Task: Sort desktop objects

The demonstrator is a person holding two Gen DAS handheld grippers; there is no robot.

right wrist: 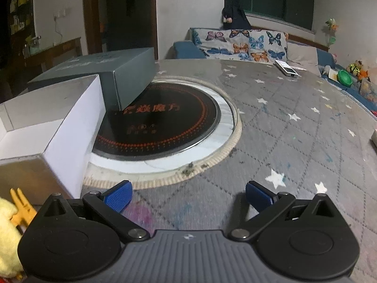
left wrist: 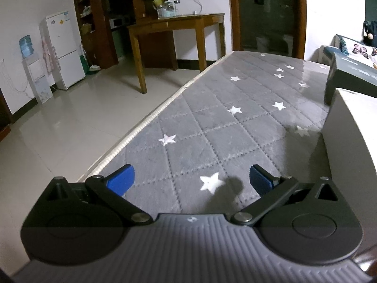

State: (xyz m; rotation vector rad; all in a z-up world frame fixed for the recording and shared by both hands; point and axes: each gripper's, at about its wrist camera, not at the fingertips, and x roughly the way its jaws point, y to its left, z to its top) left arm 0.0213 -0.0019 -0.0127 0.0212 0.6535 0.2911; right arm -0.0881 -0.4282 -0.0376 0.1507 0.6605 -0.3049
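Left claw [left wrist: 192, 180] spread wide, empty, over grey star-print bench [left wrist: 212, 122]. Right claw [right wrist: 187, 197] also spread, empty. White box [right wrist: 56, 127] and dark green box [right wrist: 127, 80] sit at left by black round hotplate [right wrist: 165, 127]; yellow plush toy [right wrist: 7, 238] at far left edge

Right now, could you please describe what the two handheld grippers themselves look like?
Both match: the left gripper and right gripper have blue textured fingertips on black linkage arms with silver pivot pins, round black discs and a grey ribbed body. No cables or sleeves visible.
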